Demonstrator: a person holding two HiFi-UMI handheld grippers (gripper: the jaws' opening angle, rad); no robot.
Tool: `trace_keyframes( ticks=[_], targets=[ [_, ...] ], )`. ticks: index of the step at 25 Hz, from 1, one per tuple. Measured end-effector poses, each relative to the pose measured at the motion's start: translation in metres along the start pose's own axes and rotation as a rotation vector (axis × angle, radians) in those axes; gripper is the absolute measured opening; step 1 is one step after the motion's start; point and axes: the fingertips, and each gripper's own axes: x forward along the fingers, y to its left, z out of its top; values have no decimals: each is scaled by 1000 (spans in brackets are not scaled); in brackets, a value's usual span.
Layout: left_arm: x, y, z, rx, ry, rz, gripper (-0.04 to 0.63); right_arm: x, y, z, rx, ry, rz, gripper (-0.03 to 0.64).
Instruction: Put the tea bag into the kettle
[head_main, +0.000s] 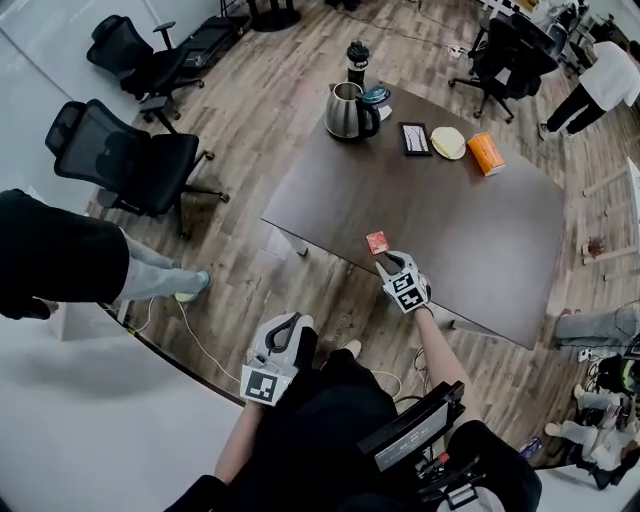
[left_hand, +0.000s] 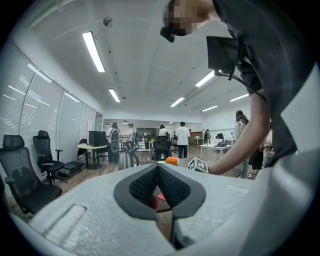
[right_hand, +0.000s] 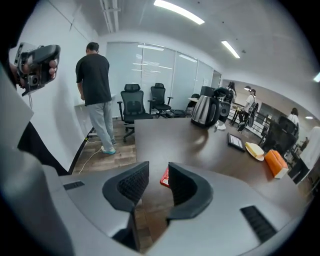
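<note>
A small red tea bag (head_main: 377, 242) lies flat on the dark brown table (head_main: 470, 230), close to its near edge. My right gripper (head_main: 384, 265) hovers just short of the tea bag, pointing down at it. In the right gripper view this gripper (right_hand: 158, 168) stands open, with the tea bag (right_hand: 164, 176) showing beyond the gap and touching neither pad. The steel kettle (head_main: 347, 110) with a black handle stands at the table's far corner, and the right gripper view shows the kettle (right_hand: 204, 111) too. My left gripper (head_main: 292, 322) is held off the table over the floor, shut and empty (left_hand: 157, 166).
Near the kettle sit a black-framed tablet (head_main: 414, 138), a pale yellow dish (head_main: 448, 143) and an orange box (head_main: 486, 154). A dark bottle (head_main: 357, 60) stands behind the kettle. Black office chairs (head_main: 125, 160) are on the wooden floor at left. A person (right_hand: 95, 85) stands by the wall.
</note>
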Motion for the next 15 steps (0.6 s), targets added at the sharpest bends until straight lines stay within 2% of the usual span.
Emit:
trace_keyframes(
  ticks=[9,15],
  targets=[
    [-33,26,-14,-26,63,116,3,43,-23,-22,93,104,-23,133],
    [-44,39,-20,-35,87,151,3,68,-25,-29,66,166,11,150]
  ],
)
